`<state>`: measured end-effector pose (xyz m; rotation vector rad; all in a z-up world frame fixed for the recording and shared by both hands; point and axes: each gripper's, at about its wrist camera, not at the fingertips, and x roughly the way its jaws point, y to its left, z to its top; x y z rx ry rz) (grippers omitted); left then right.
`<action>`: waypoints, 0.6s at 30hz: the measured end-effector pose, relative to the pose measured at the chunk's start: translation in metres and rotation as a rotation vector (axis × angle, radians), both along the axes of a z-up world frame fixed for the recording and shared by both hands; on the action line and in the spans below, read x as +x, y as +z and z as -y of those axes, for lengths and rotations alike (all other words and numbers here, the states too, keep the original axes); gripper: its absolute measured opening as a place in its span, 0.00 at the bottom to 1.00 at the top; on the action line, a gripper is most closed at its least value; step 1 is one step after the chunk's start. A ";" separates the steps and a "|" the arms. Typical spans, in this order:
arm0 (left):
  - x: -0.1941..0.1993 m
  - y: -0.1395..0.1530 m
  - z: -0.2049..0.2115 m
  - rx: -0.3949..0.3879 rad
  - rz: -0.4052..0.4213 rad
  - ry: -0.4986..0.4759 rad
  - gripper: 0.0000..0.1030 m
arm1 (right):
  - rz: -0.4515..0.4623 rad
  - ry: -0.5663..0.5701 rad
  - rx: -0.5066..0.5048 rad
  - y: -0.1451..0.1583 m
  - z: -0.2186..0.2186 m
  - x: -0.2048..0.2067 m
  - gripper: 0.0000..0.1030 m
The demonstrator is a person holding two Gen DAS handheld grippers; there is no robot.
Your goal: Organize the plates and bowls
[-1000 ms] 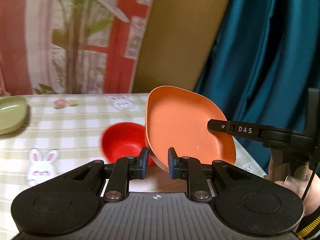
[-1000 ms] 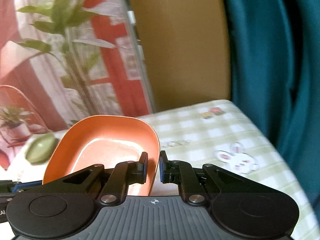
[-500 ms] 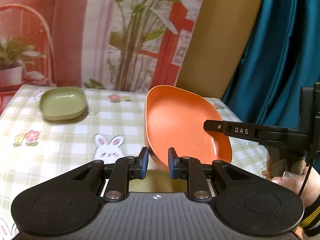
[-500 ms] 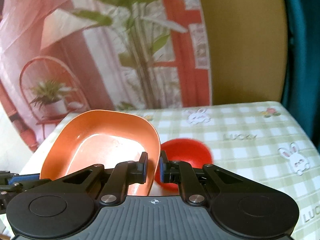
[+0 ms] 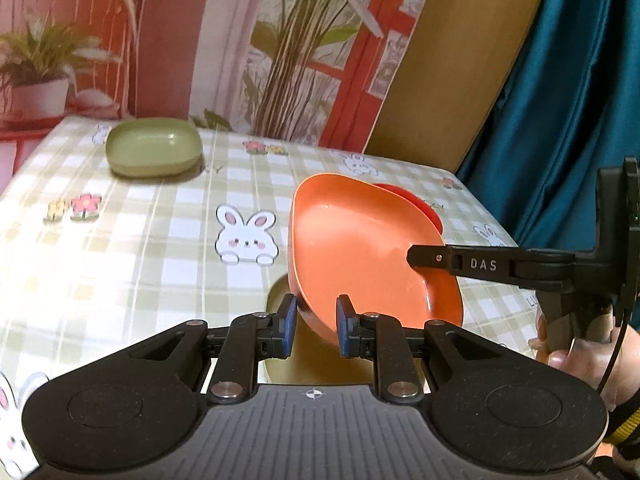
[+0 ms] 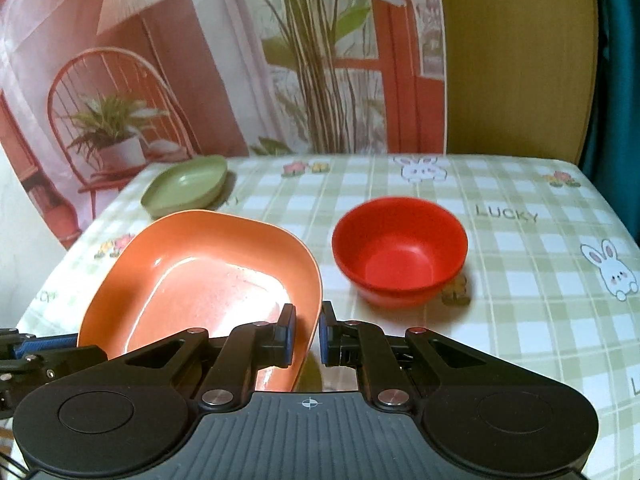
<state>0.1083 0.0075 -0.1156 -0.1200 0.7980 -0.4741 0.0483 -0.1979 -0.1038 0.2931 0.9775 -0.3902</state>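
Left gripper [image 5: 316, 320] and right gripper [image 6: 307, 334] each clamped opposite rims of the orange rounded-square plastic plate [image 6: 200, 280], tilted above the checked tablecloth [image 6: 540, 280] beside a red round plastic bowl [image 6: 400, 248].

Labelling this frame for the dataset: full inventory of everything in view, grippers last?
Orange rounded-square plastic plate: 1, orange, held tilted above the table by both grippers, one on each side of its rim.
Red round plastic bowl: 1, red, upright on the tablecloth, just beyond the orange plate.
Green rounded-square plastic plate: 1, pale green, far left corner of the table.
Checked tablecloth: 1, green and white with rabbits, flowers and the word LUCKY, covers the table.
Printed backdrop: 1, chair and potted plants, behind the table.
Teal curtain: 1, right of the table.
Left gripper: 1, black, shut on the plate rim.
Right gripper: 1, black, shut on the opposite rim.
Hand: 1, holding the right gripper.
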 end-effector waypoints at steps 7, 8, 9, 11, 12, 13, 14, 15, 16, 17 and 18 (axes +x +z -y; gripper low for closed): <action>-0.006 -0.017 0.000 -0.011 -0.052 0.028 0.21 | -0.043 -0.006 0.049 -0.017 -0.001 -0.011 0.11; -0.007 -0.019 0.000 -0.007 -0.058 0.030 0.21 | -0.044 -0.007 0.056 -0.019 -0.001 -0.012 0.11; -0.007 -0.021 0.001 -0.003 -0.065 0.033 0.21 | -0.046 -0.007 0.059 -0.019 -0.001 -0.012 0.11; -0.008 -0.024 0.002 0.006 -0.074 0.038 0.21 | -0.051 -0.002 0.056 -0.021 -0.002 -0.012 0.11; -0.008 -0.024 0.003 0.012 -0.073 0.041 0.21 | -0.053 0.001 0.054 -0.022 -0.003 -0.012 0.11; -0.008 -0.024 0.003 0.019 -0.068 0.045 0.21 | -0.057 0.005 0.053 -0.024 -0.004 -0.012 0.11; -0.007 -0.024 0.004 0.023 -0.064 0.050 0.21 | -0.059 0.007 0.053 -0.024 -0.004 -0.013 0.11; -0.007 -0.024 0.003 0.024 -0.062 0.054 0.21 | -0.063 0.009 0.054 -0.026 -0.005 -0.013 0.12; -0.007 -0.024 0.003 0.023 -0.061 0.057 0.21 | -0.067 0.011 0.056 -0.027 -0.005 -0.013 0.12; -0.007 -0.025 0.002 0.024 -0.059 0.059 0.21 | -0.070 0.014 0.059 -0.029 -0.006 -0.013 0.12; -0.008 -0.024 0.003 0.030 -0.055 0.063 0.21 | -0.072 0.016 0.062 -0.030 -0.006 -0.014 0.12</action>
